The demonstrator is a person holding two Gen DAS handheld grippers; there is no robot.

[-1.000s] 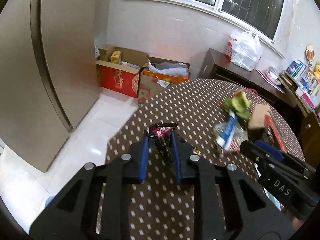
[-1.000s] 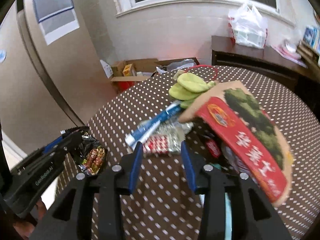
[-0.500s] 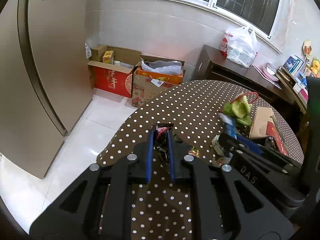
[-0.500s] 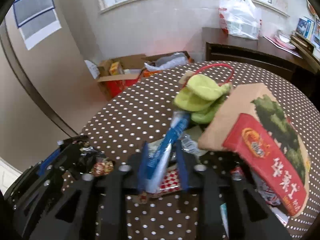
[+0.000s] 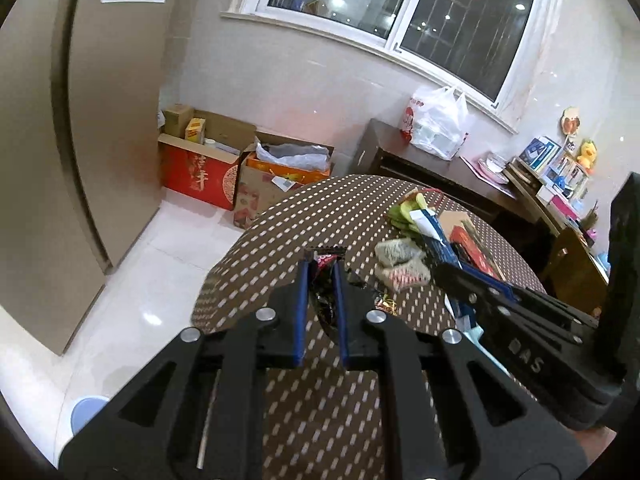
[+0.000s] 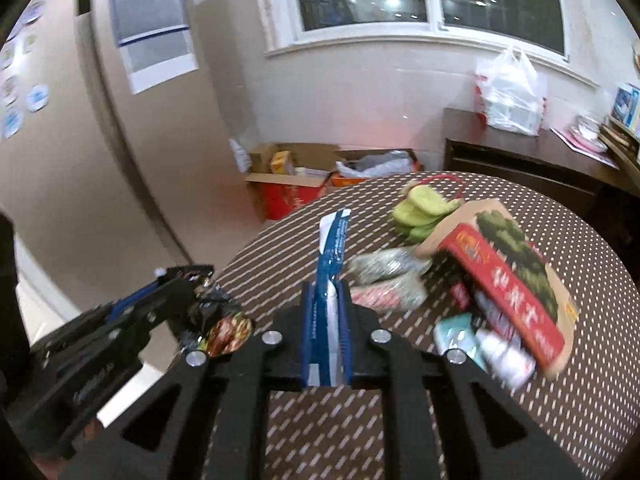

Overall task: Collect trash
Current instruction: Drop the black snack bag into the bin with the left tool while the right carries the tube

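My left gripper [image 5: 321, 268] is shut on a black and red snack wrapper [image 5: 325, 284] and holds it above the near edge of the polka-dot table [image 5: 320, 216]. It also shows in the right wrist view [image 6: 218, 322], crumpled in the left gripper [image 6: 188, 276]. My right gripper [image 6: 326, 288] is shut on a blue and white wrapper [image 6: 331, 240] that sticks up between the fingers; it also shows in the left wrist view [image 5: 430, 226]. More trash lies on the table: clear crumpled packets [image 6: 384, 280] and a red and green box [image 6: 508, 276].
Green gloves [image 6: 424, 208] lie behind the trash pile. Cardboard boxes [image 5: 224, 168] stand on the floor by the wall. A dark sideboard [image 5: 432, 176] carries a white plastic bag [image 5: 436, 124]. A blue bin [image 5: 86, 416] shows at the floor, lower left. A beige fridge [image 5: 48, 160] stands left.
My right gripper closed on the blue and white wrapper and lifted it off the pile. My left gripper tightened on the snack wrapper and both rose above the table.
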